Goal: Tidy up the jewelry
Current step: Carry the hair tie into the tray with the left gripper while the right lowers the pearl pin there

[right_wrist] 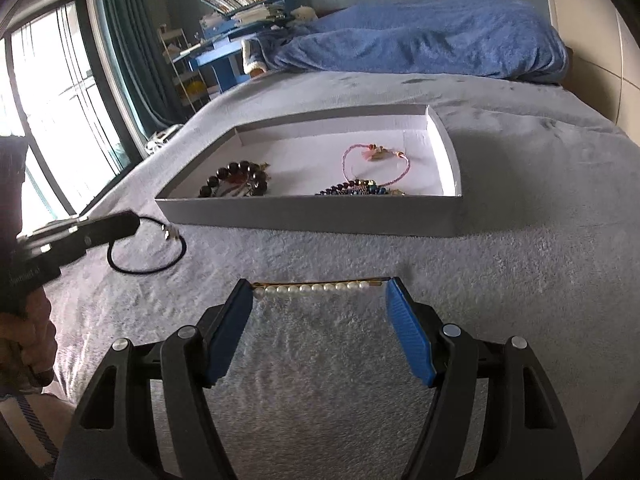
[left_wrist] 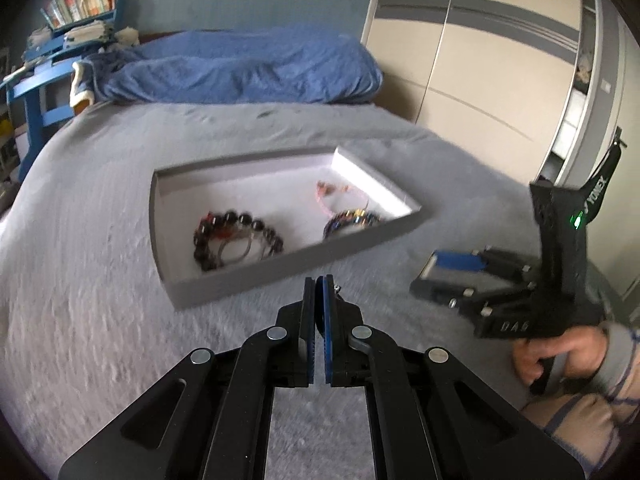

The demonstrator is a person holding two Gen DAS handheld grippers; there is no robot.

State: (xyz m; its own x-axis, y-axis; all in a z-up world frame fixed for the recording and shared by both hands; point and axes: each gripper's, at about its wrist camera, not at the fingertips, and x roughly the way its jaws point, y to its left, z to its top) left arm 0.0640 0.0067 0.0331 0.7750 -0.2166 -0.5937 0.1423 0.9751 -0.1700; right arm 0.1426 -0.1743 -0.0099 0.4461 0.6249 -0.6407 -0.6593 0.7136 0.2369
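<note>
Lying between spread right tongs (right_wrist: 320,292), pearl hairpin (right_wrist: 316,287); left tongs (left_wrist: 319,292) clenched

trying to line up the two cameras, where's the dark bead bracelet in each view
Left wrist: dark bead bracelet sits in the near-left part of the grey tray, just above centre.
Right wrist: the dark bead bracelet sits in the tray's front-left corner, left of centre.
Shared landmark: the blue blanket heaped at the bed's far end.
</note>
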